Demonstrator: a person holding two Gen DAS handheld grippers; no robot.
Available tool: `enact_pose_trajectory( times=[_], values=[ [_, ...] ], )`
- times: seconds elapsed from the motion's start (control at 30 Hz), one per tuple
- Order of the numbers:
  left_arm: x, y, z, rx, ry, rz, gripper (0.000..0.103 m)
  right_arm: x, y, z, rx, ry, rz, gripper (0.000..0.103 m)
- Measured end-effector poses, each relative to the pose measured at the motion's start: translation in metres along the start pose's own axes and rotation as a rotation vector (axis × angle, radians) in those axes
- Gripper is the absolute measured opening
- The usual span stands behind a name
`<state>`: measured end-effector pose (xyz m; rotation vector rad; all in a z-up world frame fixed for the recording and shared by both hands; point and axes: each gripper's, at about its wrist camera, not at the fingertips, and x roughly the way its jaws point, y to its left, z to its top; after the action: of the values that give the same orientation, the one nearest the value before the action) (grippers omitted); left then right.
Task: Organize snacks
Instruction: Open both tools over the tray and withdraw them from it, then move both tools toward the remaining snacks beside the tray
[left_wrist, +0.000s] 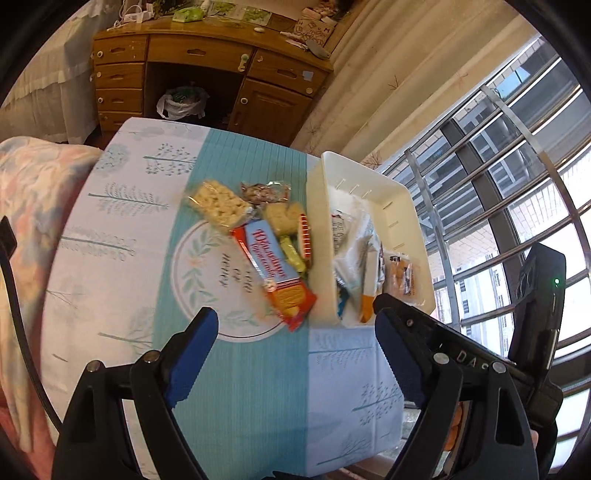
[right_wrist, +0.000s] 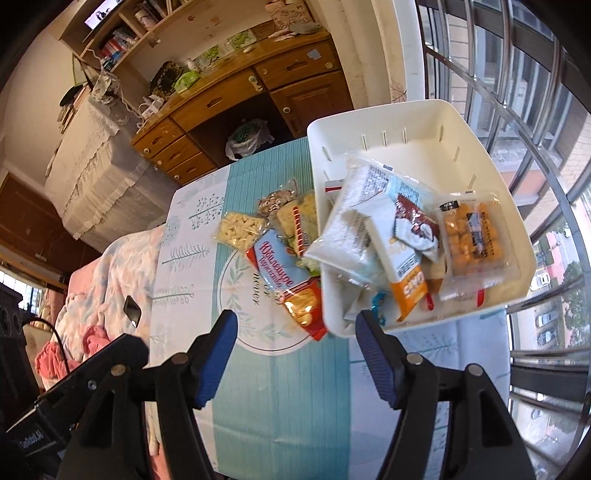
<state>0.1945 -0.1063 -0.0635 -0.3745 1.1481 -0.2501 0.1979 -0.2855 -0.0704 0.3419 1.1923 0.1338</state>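
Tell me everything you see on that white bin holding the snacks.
The white bin looks like smooth plastic, rectangular with rounded corners, flared walls and narrow slots. It sits on the tablecloth at the window side, its far half bare, several snack packets piled in its near half. The red-and-blue cracker pack lies against its left wall. Neither gripper touches it.

You have a table with a blue and white leafy cloth. On it sits a white bin at the right. Just beside the bin lies a pile of snack packs, with a long red and blue cracker pack in front
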Motion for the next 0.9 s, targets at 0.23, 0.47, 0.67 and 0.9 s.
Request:
enact_pose_trajectory(
  times=[0.23,0.47,0.67,0.9],
  values=[
    [-0.026,0.039,0.01,0.064,0.012,-0.004,0.086,0.001,0.028,-0.02,0.087,-0.035,-0.037,0.068],
    [-0.042,0.073,0.024,0.13,0.048,0.0,0.086,0.007,0.057,-0.04,0.17,-0.069,-0.075,0.068],
    [-0.044,0.095,0.042,0.173,0.098,0.012,0.086,0.013,0.078,-0.054,0.221,-0.085,-0.117,0.068],
    [-0.039,0.104,0.064,0.191,0.142,0.035,0.086,0.016,0.094,-0.061,0.21,-0.1,-0.166,0.068]
  ],
)
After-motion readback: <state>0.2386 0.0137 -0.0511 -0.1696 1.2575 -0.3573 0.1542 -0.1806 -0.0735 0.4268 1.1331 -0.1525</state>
